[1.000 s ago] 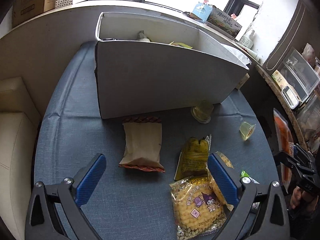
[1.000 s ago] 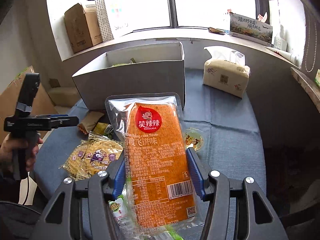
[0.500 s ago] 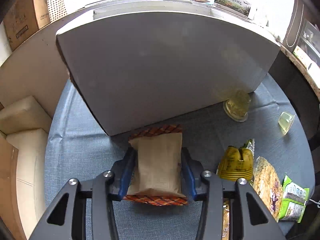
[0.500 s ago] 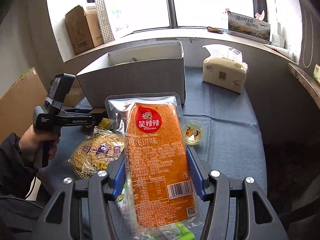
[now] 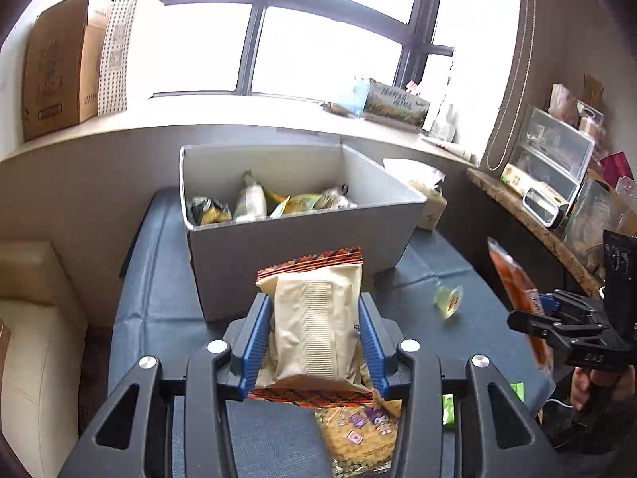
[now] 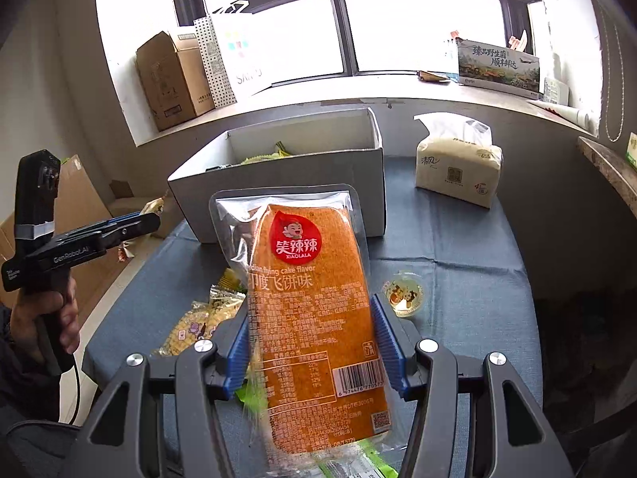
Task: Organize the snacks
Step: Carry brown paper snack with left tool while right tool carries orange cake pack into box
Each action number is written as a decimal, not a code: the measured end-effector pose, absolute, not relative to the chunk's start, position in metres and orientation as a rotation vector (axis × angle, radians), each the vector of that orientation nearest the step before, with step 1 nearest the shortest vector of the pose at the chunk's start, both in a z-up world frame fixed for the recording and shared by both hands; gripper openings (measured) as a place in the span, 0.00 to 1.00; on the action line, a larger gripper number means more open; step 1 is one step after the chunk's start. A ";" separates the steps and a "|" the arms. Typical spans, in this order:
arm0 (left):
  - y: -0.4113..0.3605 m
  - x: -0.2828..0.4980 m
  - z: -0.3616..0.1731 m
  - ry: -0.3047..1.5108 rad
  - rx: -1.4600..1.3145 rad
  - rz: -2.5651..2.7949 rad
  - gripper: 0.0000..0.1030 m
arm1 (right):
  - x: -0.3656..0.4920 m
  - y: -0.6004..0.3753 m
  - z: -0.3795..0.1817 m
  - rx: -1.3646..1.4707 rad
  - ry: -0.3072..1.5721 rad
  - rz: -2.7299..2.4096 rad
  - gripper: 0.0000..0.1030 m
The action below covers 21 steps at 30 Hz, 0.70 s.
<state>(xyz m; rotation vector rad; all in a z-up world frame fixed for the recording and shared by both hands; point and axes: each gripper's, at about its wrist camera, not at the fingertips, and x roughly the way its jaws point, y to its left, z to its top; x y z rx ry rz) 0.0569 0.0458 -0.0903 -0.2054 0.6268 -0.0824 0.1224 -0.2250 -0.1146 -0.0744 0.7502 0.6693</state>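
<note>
While the left gripper point(image 5: 314, 342) clamps a beige packet point(image 5: 314, 318) and the right gripper point(image 6: 312, 352) an orange packet point(image 6: 314, 310), the white box point(image 5: 294, 247) stands ahead, a jelly cup point(image 5: 449, 299) beside it.

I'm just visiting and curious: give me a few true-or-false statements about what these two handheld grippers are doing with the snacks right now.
1. The left gripper holds a beige packet. True.
2. The right gripper is empty. False: its fingers clamp an orange packet.
3. The white box already contains snacks. True.
4. The jelly cup sits inside the box. False: it rests on the blue tablecloth.
</note>
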 end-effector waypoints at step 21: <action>0.096 0.241 -0.032 0.610 -0.223 0.043 0.47 | 0.324 -0.087 -0.028 -0.044 0.689 0.635 0.59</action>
